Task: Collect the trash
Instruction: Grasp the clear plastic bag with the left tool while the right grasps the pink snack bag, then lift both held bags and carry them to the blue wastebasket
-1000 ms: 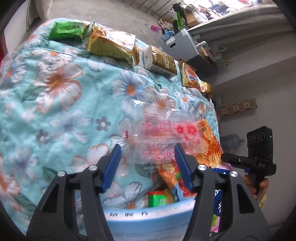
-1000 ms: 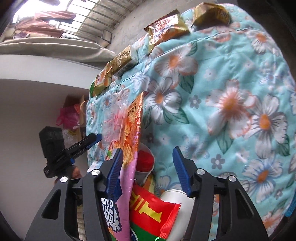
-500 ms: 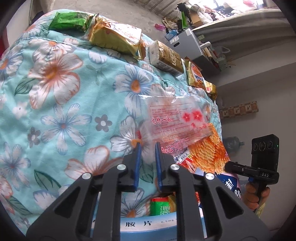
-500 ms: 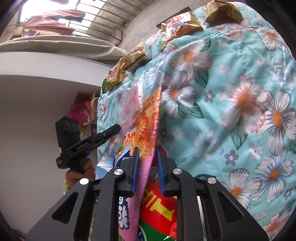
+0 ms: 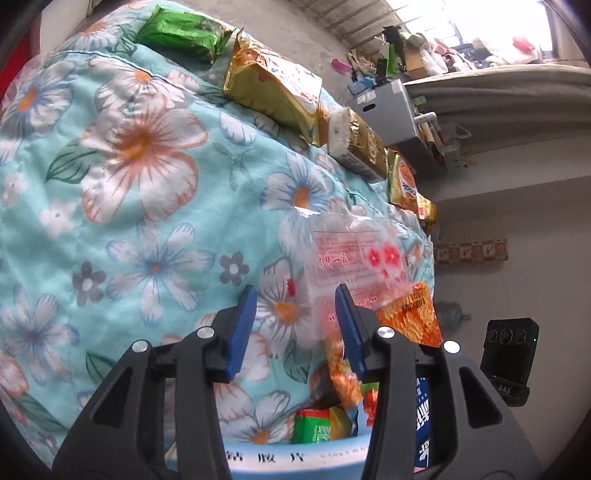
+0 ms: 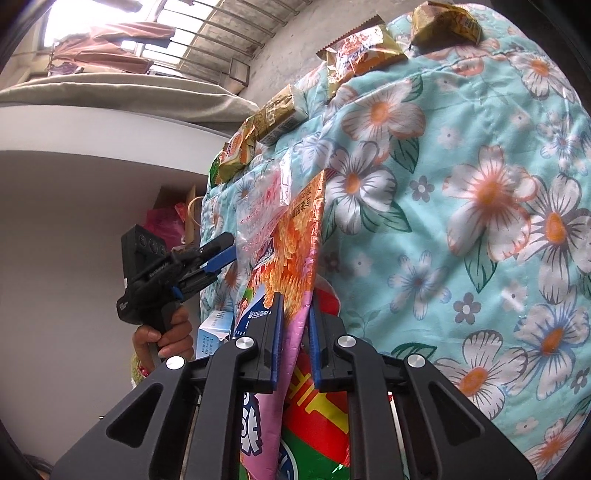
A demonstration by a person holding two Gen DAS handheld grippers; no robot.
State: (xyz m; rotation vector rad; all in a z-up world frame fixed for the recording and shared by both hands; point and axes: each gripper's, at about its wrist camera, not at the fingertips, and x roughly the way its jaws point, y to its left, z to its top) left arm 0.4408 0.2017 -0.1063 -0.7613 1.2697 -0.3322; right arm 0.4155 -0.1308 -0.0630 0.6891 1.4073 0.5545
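Note:
A clear plastic wrapper with red print [image 5: 354, 262] stands against the floral quilt [image 5: 147, 192], loose between the open jaws of my left gripper [image 5: 293, 326]. An orange snack bag [image 5: 410, 317] leans behind it. My right gripper [image 6: 295, 328] is shut on that orange and pink snack bag [image 6: 295, 243], held upright. The clear wrapper [image 6: 258, 214] shows beside it, with my left gripper [image 6: 218, 254] close to it. Below lies a bin full of wrappers [image 5: 317, 424], with a red wrapper [image 6: 314, 406] under my right gripper.
Along the quilt's far edge lie a green packet [image 5: 181, 33], a gold bag [image 5: 273, 88], a gold box [image 5: 358, 147] and an orange packet [image 5: 406, 184]. A grey box [image 5: 388, 110] and clutter stand on the floor beyond. A white wall [image 6: 74, 206] is to the left.
My left gripper shut near the clear wrapper half a second ago and has opened again. My right gripper closed on the orange snack bag and stays shut on it.

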